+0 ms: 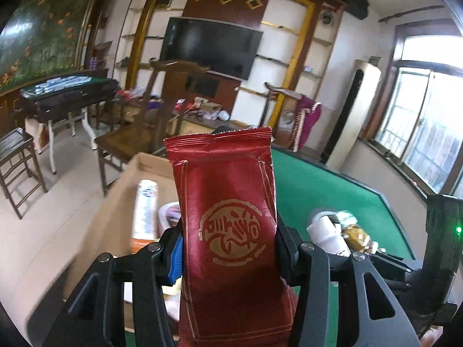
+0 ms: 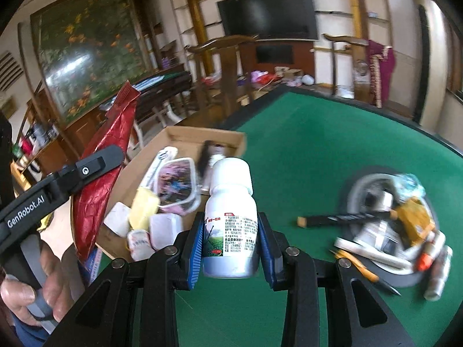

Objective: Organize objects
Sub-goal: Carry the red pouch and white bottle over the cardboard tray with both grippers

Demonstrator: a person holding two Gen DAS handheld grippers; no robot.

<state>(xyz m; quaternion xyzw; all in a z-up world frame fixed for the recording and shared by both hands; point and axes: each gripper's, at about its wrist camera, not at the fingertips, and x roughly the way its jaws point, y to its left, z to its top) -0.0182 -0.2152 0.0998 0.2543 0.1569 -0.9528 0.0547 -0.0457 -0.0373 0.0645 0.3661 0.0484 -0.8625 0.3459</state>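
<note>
Left to right from the right wrist view: big floral painting on the wall at 10 o'clock, wooden chairs and a dark TV at 12. On the green surface, a cardboard box of odds and ends sits at 10 o'clock, a loose pile at 3 (pretty blurry). Left gripper fingers are pinching a red packet upright above the box; right gripper fingers are clamped on a white bottle above the surface.
</note>
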